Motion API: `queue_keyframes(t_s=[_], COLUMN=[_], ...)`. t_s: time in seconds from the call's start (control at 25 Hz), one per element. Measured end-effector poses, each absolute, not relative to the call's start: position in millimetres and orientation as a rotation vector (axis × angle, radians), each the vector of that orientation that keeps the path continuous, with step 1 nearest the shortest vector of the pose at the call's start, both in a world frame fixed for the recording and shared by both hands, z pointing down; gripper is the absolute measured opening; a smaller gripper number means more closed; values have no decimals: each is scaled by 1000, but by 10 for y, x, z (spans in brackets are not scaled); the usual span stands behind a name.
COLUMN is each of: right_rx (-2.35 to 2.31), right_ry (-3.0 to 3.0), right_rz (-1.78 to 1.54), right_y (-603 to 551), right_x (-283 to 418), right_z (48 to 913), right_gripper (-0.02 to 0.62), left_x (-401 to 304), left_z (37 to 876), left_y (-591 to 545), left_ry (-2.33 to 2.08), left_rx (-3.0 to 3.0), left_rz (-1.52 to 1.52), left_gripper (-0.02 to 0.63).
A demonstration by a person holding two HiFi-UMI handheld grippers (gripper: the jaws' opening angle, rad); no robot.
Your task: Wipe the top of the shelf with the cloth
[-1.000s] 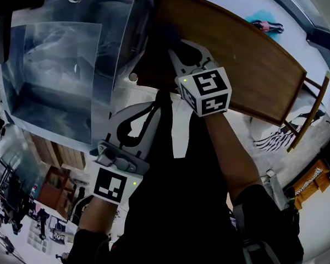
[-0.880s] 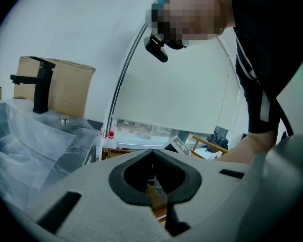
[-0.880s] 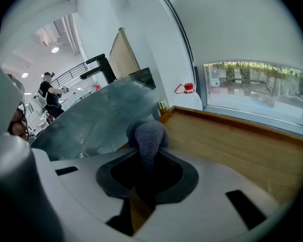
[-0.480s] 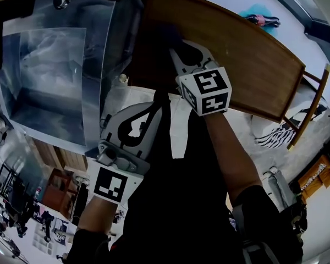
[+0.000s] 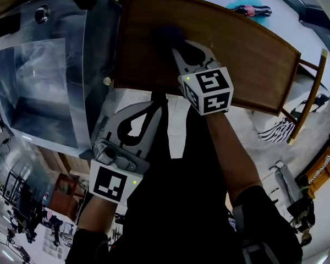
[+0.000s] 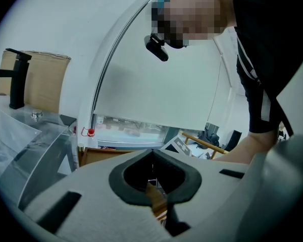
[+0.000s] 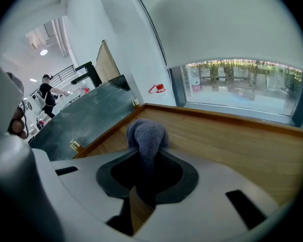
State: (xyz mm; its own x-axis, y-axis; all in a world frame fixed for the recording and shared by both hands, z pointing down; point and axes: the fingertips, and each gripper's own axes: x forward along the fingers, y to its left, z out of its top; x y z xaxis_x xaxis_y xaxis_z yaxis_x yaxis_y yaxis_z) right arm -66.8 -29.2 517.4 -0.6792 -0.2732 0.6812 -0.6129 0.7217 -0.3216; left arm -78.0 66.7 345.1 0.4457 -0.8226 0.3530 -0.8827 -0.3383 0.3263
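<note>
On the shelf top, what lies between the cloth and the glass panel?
Nothing: the right gripper view shows only bare shelf top between the cloth and the glass panel.

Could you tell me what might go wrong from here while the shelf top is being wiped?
1. The right claw pinches the cloth into a narrow bunch, so only a small wad meets the shelf top; it may slip out or leave areas unwiped.
2. With so little padding, pressing down could let the hard claw scrape the wood.
3. The cloth sits near the edge beside the glass surface; a stroke that way might knock it.
</note>
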Motion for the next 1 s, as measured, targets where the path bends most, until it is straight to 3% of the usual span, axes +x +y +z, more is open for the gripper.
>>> queue_keyframes(t_s=[1.0], right_rx=[849], right_ry=[-2246], right_rz=[775], right_y=[-573], right_x=[613], right_z=[5202], right_gripper=[66], left_x=[236], left_z=[3395], left_y=[318], left_ry=[-1274], left_rx=[2344], left_rz=[215], left_gripper=[20])
